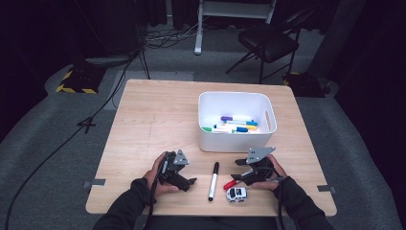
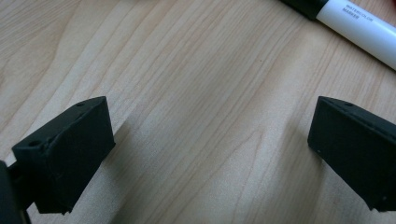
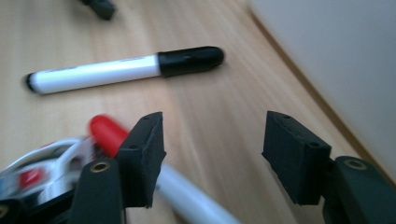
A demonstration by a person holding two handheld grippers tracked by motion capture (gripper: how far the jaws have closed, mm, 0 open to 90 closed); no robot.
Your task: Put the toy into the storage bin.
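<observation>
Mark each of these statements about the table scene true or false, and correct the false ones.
1. The white bin holds several markers. True.
2. The black-capped marker lies inside the bin. False: it lies on the table, between the two grippers.
3. The left gripper is clamped on a marker. False: its jaws stand open over bare wood with nothing between them.
4. A small white toy car sits near the table's front edge, close to the right gripper. True.
5. The right gripper's jaws are open, with the red-capped marker beside one jaw, not gripped. True.
6. The red-capped marker stands upright. False: it lies flat on the table.
</observation>
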